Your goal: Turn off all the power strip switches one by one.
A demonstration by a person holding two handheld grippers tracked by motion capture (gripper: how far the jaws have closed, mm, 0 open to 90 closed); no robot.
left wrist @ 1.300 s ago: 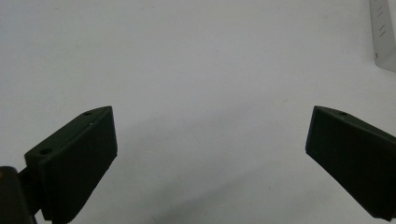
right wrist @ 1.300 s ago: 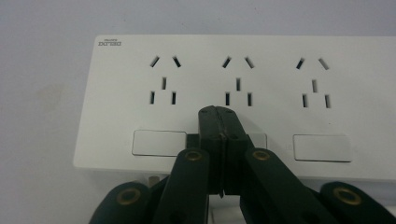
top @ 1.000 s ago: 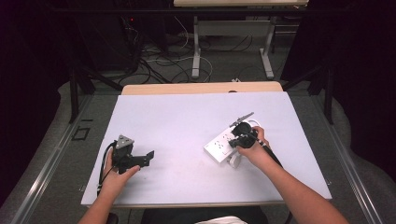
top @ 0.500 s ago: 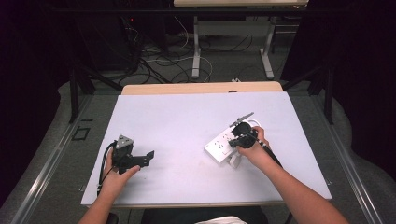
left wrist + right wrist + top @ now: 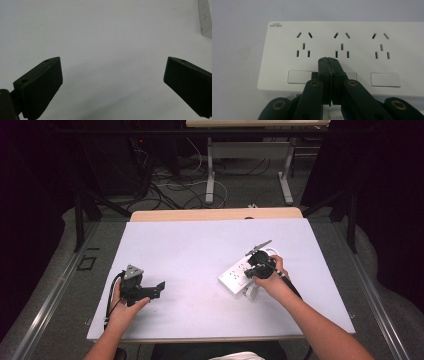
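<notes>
A white power strip point(image 5: 234, 279) with three sockets lies on the white table point(image 5: 200, 245), right of centre. My right gripper point(image 5: 253, 269) sits over its near side, held by a hand. In the right gripper view the jaws are shut with nothing between them. The right gripper point(image 5: 329, 61) has its tips over the middle switch of the power strip point(image 5: 342, 32), hiding most of it; contact is unclear. The left switch point(image 5: 300, 76) and right switch point(image 5: 385, 79) are uncovered. My left gripper point(image 5: 159, 289) rests at the table's left front, and in its own view the left gripper point(image 5: 112, 82) is open over bare tabletop.
A corner of the power strip point(image 5: 206, 17) shows at the top right of the left gripper view. The strip's white cable point(image 5: 250, 292) lies by the right hand. A wooden tabletop edge point(image 5: 215, 214) borders the far side. Cables point(image 5: 170, 185) and desk legs are on the floor beyond.
</notes>
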